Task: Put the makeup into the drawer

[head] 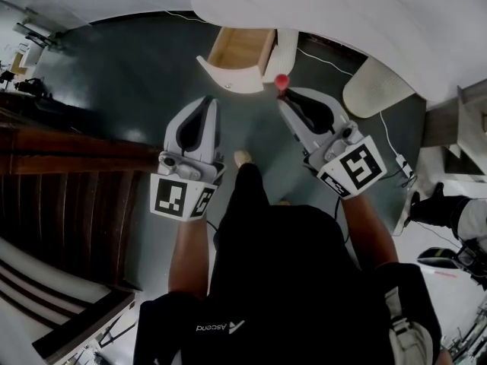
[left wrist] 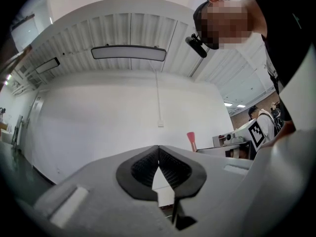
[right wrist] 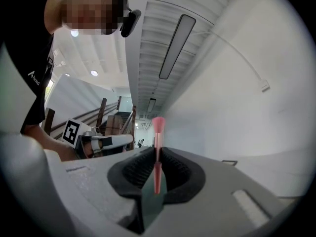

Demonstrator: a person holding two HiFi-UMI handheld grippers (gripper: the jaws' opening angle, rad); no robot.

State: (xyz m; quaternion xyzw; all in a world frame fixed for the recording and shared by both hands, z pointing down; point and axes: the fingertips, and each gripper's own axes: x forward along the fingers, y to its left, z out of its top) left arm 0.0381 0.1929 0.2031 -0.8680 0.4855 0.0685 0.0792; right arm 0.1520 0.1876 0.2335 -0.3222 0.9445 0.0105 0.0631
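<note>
Dark floor point(head: 114, 74), far drawer point(head: 237, 48) standing open: right gripper point(head: 284, 101) is clamping pink makeup brush point(head: 281, 80) for drop-in; left gripper point(head: 208, 102) closed, empty.

Looks down on a dark grey-green floor point(head: 114, 74) crossed by a thin white cable point(head: 319, 59), with dark wooden stairs point(head: 68, 204) along the left. Takes in a pale ribbed stool point(head: 377, 88) at the right, tucked just beside a curved white tabletop point(head: 365, 14), and another person's leg point(head: 449, 207) at the far right edge. Higher up, shows a ribbed white ceiling point(left wrist: 123, 28) with a long strip light point(left wrist: 128, 53), and a bare white wall point(left wrist: 98, 127) where a wall cord point(left wrist: 157, 98) drops to a small box point(left wrist: 160, 124).
</note>
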